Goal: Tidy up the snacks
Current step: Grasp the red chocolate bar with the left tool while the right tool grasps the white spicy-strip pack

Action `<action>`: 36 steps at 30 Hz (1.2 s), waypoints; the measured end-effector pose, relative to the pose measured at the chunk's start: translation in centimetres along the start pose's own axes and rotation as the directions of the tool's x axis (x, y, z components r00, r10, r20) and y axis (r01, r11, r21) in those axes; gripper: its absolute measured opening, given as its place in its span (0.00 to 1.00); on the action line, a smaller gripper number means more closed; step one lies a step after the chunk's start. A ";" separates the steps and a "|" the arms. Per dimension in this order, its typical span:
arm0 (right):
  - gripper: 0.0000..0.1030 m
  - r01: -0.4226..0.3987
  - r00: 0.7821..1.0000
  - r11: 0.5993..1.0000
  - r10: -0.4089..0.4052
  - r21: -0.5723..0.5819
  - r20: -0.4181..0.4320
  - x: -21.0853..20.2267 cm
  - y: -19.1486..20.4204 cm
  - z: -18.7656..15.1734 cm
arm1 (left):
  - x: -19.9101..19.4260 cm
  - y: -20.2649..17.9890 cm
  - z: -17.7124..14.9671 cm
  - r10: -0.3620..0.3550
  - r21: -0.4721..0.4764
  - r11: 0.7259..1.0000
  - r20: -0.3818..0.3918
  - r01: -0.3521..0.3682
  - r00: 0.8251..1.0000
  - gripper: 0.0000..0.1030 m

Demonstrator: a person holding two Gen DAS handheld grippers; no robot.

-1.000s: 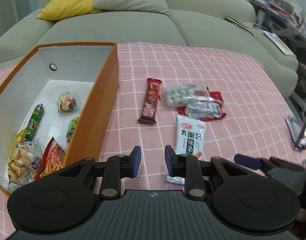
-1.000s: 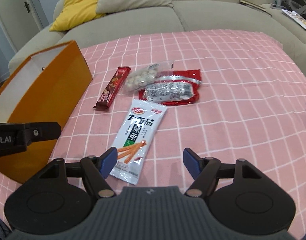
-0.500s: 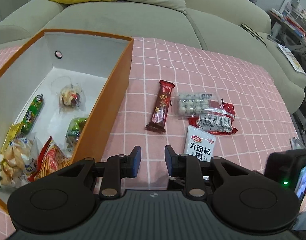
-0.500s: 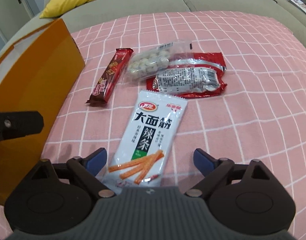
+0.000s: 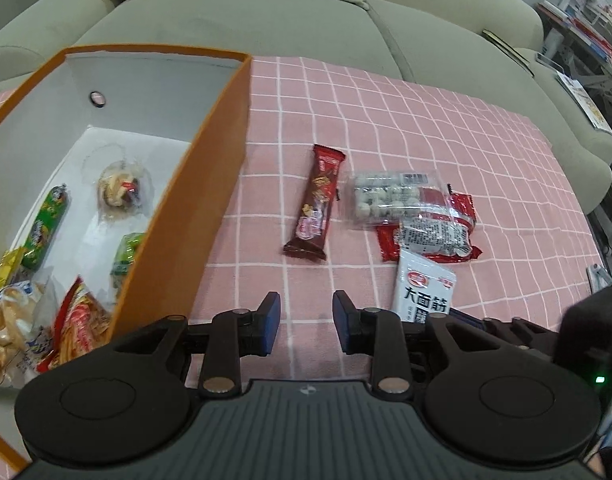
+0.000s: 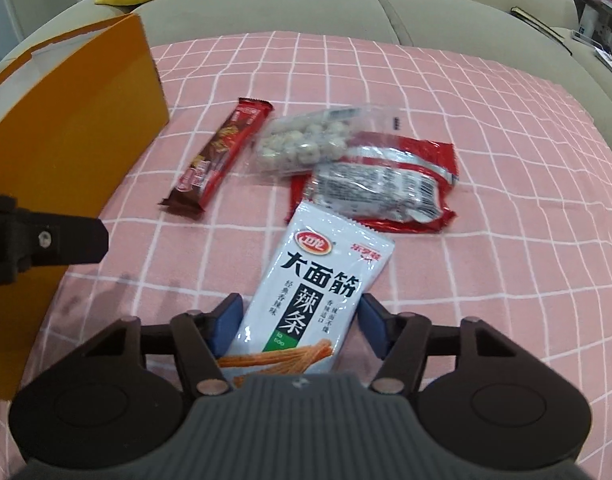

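Snacks are what I am sorting, and the step in hand looks like the pick-up of the white spicy-strip packet (image 6: 317,292). My right hand-held gripper (image 6: 300,326) is spread wide, with the packet's lower end lying between its two blue pads (image 6: 226,322); the pads stand just beside the packet's long edges, and I cannot tell whether either one touches it. I judge the next move calls for closing squarely on the packet, then lifting it clear before carrying it left to the orange box (image 5: 210,184).

My left hand-held gripper (image 5: 306,326) hangs over the pink checked cloth (image 5: 445,120) holding nothing, its fingers parted by a narrow gap, just beside the box's near wall.

Beyond the white packet, its top corner meets the red bag (image 6: 385,184), which lies partly under a clear bag of pale balls (image 6: 306,140). A brown chocolate bar (image 6: 220,152) lies between those and the box. Inside the box several snacks already rest, among them a green tube (image 5: 46,228) and a round wrapped cake (image 5: 120,192).
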State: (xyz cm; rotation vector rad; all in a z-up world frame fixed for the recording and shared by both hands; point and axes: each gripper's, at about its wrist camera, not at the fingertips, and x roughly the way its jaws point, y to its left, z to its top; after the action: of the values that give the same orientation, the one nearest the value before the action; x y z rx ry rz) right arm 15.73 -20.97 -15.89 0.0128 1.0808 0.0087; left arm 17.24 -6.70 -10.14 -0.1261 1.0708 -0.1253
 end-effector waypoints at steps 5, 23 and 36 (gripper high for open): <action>0.58 -0.006 1.000 1.000 0.005 -0.029 -0.010 -0.4 -2.6 -0.6 | 1.3 -1.1 0.3 -0.003 0.050 0.999 0.002 0.003 1.000 0.38; 0.61 -0.012 0.999 1.000 0.011 -0.006 -0.048 -0.4 -6.2 0.1 | 9.4 -2.3 3.6 0.131 0.135 0.981 0.057 -0.138 0.990 0.51; 0.56 0.007 0.999 1.000 -0.008 -0.023 -0.039 -0.6 -5.8 -0.3 | 8.2 -2.6 2.4 0.084 0.129 0.988 -0.017 -0.081 0.996 0.25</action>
State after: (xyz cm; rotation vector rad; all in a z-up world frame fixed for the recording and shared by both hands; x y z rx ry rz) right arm 15.16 -26.73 -15.65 -0.0119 1.1198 0.0148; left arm 23.10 -10.46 -15.65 0.0354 1.0853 -0.1210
